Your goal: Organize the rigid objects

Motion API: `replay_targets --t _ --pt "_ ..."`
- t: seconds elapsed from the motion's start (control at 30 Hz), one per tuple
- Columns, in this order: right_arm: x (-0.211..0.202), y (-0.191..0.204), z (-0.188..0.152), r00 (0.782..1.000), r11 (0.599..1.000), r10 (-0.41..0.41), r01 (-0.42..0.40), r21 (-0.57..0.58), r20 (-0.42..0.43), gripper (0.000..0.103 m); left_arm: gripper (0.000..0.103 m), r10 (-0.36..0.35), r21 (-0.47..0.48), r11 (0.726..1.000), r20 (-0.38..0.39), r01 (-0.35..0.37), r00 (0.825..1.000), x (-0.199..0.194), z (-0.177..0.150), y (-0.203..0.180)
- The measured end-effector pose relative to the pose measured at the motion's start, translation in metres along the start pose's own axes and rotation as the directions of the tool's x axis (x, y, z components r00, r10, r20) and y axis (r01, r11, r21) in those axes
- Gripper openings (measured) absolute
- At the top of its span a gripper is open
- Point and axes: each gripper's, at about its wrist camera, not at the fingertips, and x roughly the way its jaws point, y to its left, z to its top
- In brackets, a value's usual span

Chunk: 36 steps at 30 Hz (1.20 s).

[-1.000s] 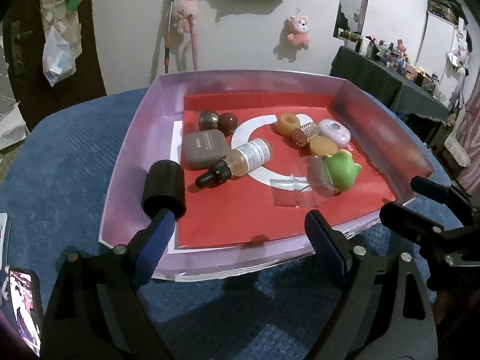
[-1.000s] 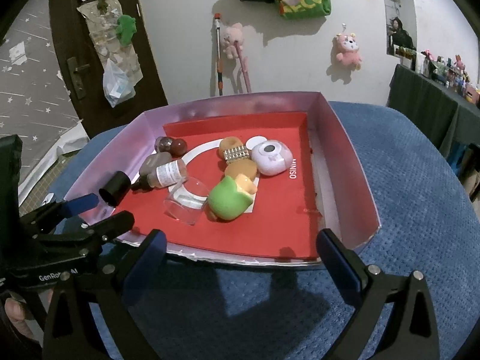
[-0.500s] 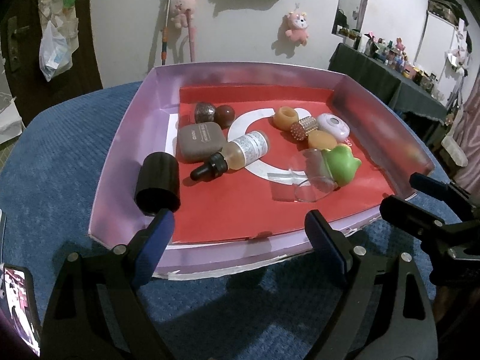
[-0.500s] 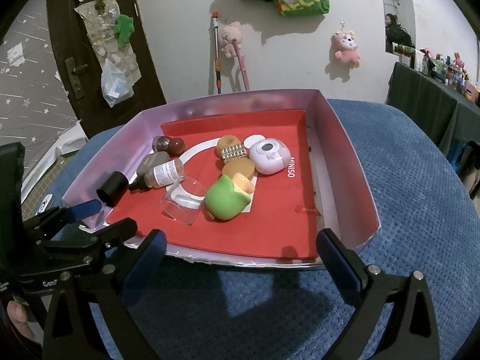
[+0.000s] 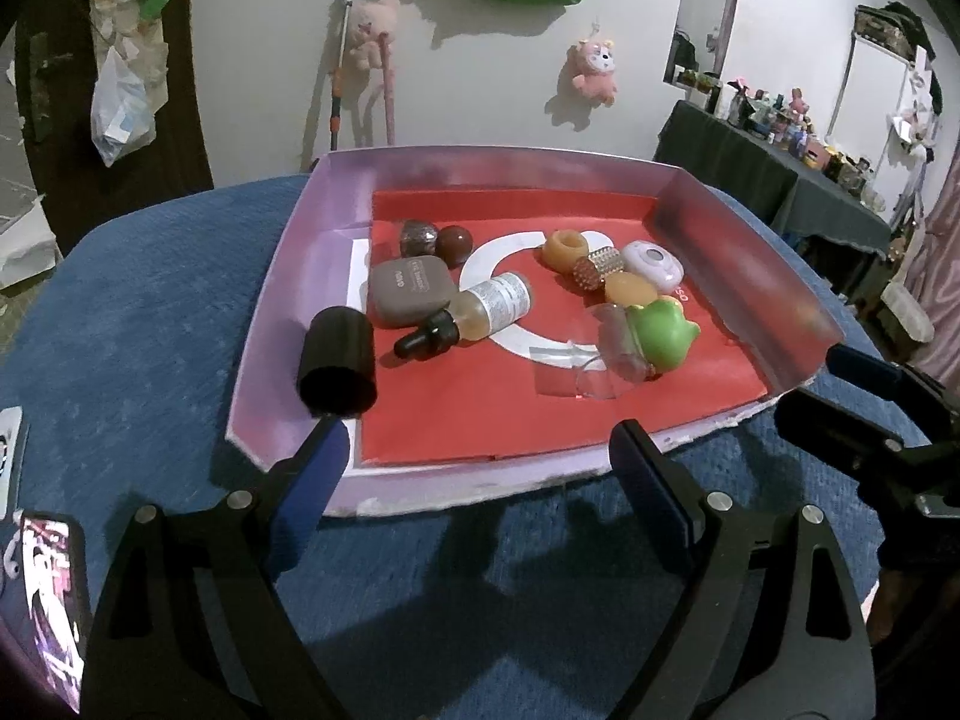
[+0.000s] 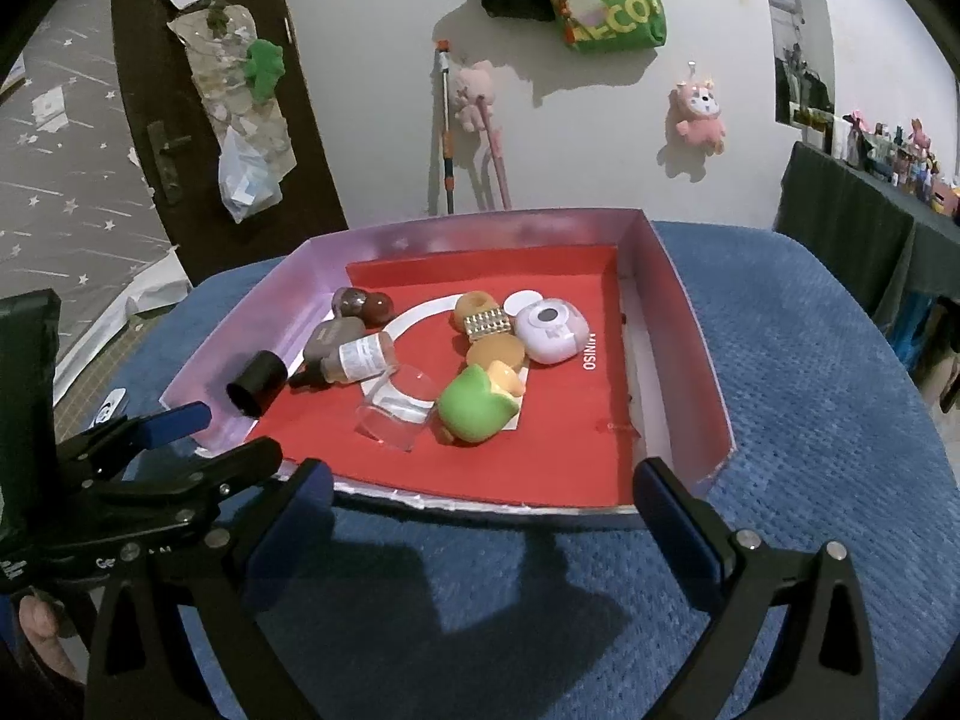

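While both grippers are hovering over the blue cloth (image 6: 810, 390) just before the near edge, the purple tray (image 5: 288, 276) is lying on this cloth with a red sheet (image 5: 480, 396) inside it. The near wall of the tray is looking low and flattened, so this side is giving open room to enter; the other walls are standing up. The left gripper (image 5: 480, 450) is holding its jaws wide apart with nothing between them, and the right gripper (image 6: 486, 492) is doing the same. A black cap (image 5: 337, 360) is lying on its side against the left wall, its open mouth pointing to the near edge. Beside it a dropper bottle (image 5: 474, 312) is lying flat, its long axis going diagonally and its black dropper pointing near-left, touching a grey case (image 5: 411, 291). A green toy (image 5: 660, 333) is leaning on a clear cup (image 6: 396, 408) tipped on its side. The near right part of the red sheet is staying bare.
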Motion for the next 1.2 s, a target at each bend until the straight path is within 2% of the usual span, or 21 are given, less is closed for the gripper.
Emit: replay_targets --t 0.03,0.07,0.13,0.37,0.6,0.83,1.0,1.2 --pt "-0.003 0.001 -0.001 1.000 1.000 0.000 0.000 -0.003 0.001 0.102 0.091 0.003 -0.001 1.000 0.001 -0.003 1.000 -0.002 -0.002 0.000" --pt "-0.005 0.002 -0.002 1.000 1.000 -0.002 0.002 -0.005 0.002 0.103 0.099 0.006 -0.004 1.000 0.001 -0.006 1.000 -0.004 -0.004 0.001" --pt "-0.010 0.003 -0.005 1.000 1.000 -0.006 0.006 -0.012 0.004 0.103 0.103 0.011 -0.016 1.000 0.007 -0.011 1.000 -0.008 -0.008 0.002" --pt "-0.018 0.002 -0.023 1.000 1.000 -0.007 0.007 -0.012 -0.013 0.103 0.103 0.037 -0.054 0.998 0.012 -0.036 0.999 -0.016 -0.027 0.008" --pt "-0.013 0.000 -0.044 0.999 1.000 -0.004 0.003 -0.011 -0.053 0.103 0.103 0.081 -0.009 0.997 -0.002 -0.081 0.997 -0.015 -0.044 -0.001" --pt "-0.007 -0.002 -0.058 0.996 1.000 0.000 0.000 -0.002 -0.088 0.103 0.103 0.045 0.026 0.999 -0.065 -0.043 0.997 -0.007 -0.057 -0.009" --pt "-0.002 -0.002 -0.065 0.993 1.000 -0.007 0.007 -0.002 -0.115 0.103 0.103 -0.003 0.007 1.000 -0.099 0.004 0.995 -0.003 -0.063 -0.010" --pt "0.001 -0.006 -0.068 0.991 1.000 -0.011 0.011 0.002 -0.136 0.103 0.103 0.015 0.024 1.000 -0.111 -0.013 0.994 0.000 -0.067 -0.016"
